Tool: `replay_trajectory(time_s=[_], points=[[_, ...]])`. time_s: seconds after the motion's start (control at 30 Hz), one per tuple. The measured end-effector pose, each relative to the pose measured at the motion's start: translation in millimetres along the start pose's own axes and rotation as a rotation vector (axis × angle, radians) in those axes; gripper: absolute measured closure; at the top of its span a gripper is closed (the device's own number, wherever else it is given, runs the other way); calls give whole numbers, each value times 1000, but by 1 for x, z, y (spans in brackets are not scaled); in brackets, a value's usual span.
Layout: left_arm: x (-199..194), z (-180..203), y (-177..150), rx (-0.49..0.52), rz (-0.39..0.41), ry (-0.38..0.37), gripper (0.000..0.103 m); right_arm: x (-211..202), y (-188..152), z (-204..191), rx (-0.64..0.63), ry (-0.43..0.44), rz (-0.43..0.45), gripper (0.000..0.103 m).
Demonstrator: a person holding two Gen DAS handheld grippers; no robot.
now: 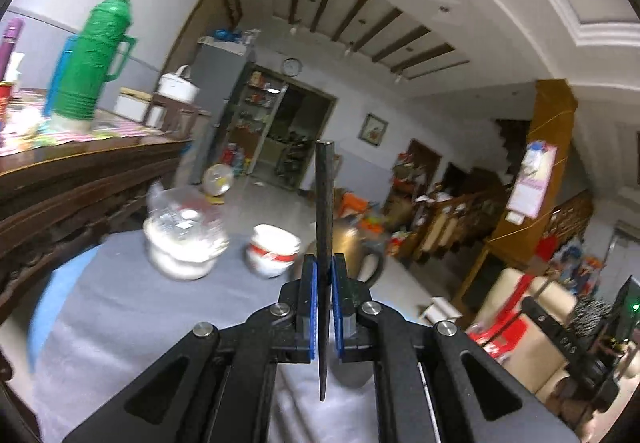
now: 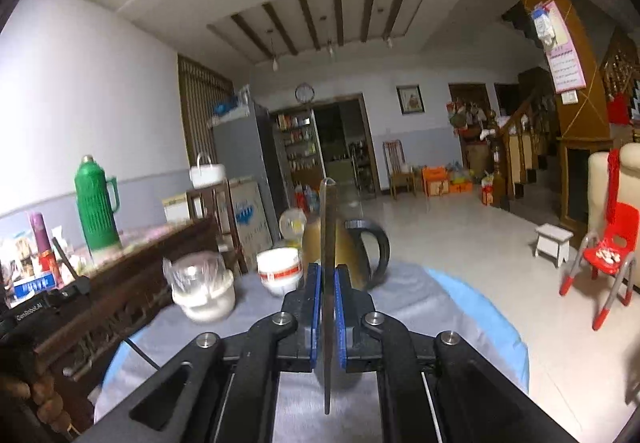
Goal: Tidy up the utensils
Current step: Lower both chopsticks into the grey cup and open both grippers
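In the left wrist view my left gripper (image 1: pixel 324 263) is shut on a slim dark utensil (image 1: pixel 324 195). It stands upright between the blue pads (image 1: pixel 312 307), blunt end up and tapered end below the jaws. In the right wrist view my right gripper (image 2: pixel 327 271) is shut on a flat grey metal utensil (image 2: pixel 328 219), also upright, with a rounded top. Both grippers are held above a table with a grey cloth (image 1: pixel 120 315) (image 2: pixel 408 307). What kind of utensil each one is cannot be told edge-on.
On the cloth stand a white bowl with a red band (image 1: pixel 274 251) (image 2: pixel 279 269), a clear lidded container on a white bowl (image 1: pixel 182 243) (image 2: pixel 204 289) and a brown kettle with a black handle (image 1: pixel 360 247) (image 2: pixel 362 247). A dark wooden sideboard (image 1: pixel 80 171) carries a green thermos (image 1: pixel 94 59).
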State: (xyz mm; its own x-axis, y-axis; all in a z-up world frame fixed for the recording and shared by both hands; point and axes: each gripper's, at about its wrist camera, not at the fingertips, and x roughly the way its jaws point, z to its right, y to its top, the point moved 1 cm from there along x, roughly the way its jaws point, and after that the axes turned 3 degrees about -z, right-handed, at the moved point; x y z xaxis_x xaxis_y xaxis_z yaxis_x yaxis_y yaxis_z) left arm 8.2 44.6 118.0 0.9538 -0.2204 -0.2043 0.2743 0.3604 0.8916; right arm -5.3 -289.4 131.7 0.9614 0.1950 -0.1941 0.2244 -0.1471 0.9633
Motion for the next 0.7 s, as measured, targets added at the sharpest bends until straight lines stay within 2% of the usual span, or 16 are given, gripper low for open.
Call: replay_trajectory(time_s=[0.13,0.27,0.43,0.7], points=[[29,26,16,-8,19,-69,96,11,26,0,17,-3,65,96],[62,40,21,-31,7,-99,96,37,37,3,42,-13,80,96],[115,52,11,-28,-40,-84,96,80,33,10,58,-23,30,96],[173,57,-21,-14,-159,-54,96,133,8,22,64,-28,-92,96]])
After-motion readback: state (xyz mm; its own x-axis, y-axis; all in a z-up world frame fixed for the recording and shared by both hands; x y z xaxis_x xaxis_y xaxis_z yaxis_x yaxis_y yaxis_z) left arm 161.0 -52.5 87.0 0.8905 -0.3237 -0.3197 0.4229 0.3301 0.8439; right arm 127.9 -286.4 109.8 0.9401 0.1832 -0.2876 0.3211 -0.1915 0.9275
